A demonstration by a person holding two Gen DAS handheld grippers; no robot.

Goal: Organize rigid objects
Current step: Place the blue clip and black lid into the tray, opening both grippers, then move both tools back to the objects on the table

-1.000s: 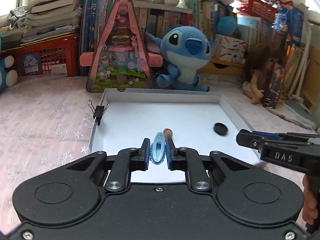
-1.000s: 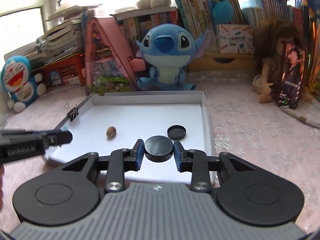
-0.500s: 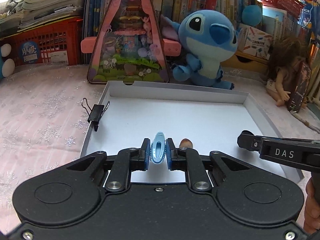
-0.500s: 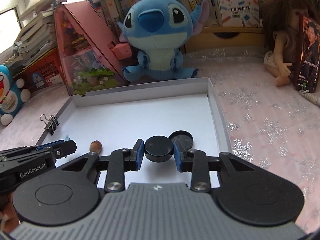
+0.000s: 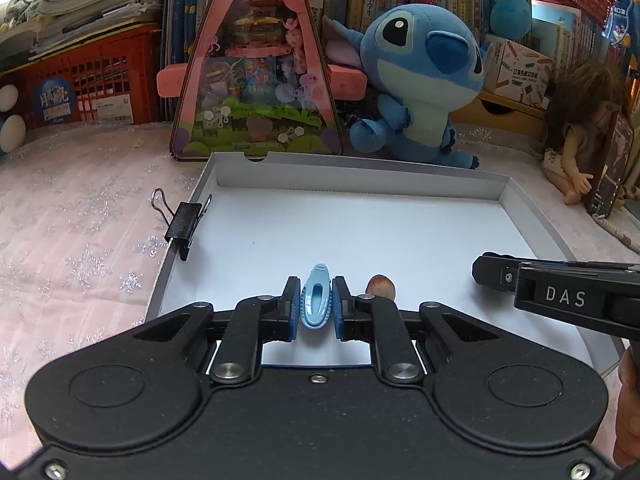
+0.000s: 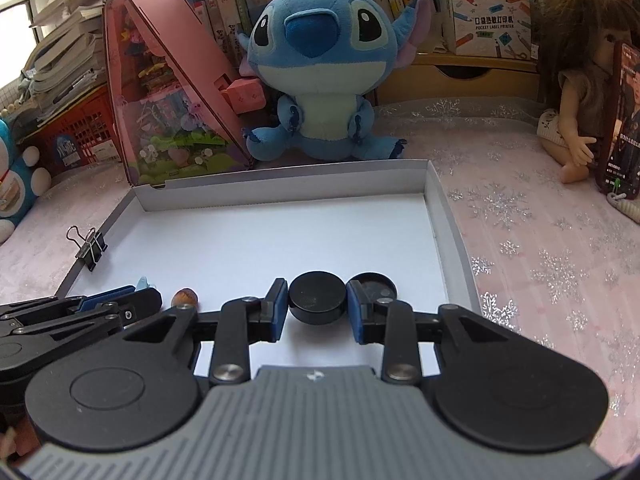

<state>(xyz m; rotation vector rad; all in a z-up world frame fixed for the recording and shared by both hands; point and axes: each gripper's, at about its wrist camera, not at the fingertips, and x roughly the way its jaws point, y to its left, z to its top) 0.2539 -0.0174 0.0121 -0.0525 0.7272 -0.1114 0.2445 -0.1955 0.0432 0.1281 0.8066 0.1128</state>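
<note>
My left gripper (image 5: 316, 305) is shut on a light blue plastic clip (image 5: 316, 300), held low over the near part of a white shallow box (image 5: 360, 176). A small brown acorn-like piece (image 5: 381, 285) lies in the box just right of my left fingers. My right gripper (image 6: 317, 305) is shut on a black round puck (image 6: 317, 296) over the box's near right part (image 6: 436, 200). A second black round lid (image 6: 374, 285) lies in the box beside my right finger. The left gripper (image 6: 120, 304) shows at the left of the right wrist view, next to the acorn (image 6: 185, 296).
A black binder clip (image 5: 183, 222) is clipped on the box's left wall. Behind the box stand a pink triangular toy house (image 5: 256, 64), a blue Stitch plush (image 5: 420, 80) and bookshelves. A doll (image 6: 580, 92) sits at the right on the pink snowflake cloth (image 6: 540, 240).
Both grippers moved forward and lower over the box, still holding the clip and the puck. The acorn and the loose black lid now sit close beside the fingers.
</note>
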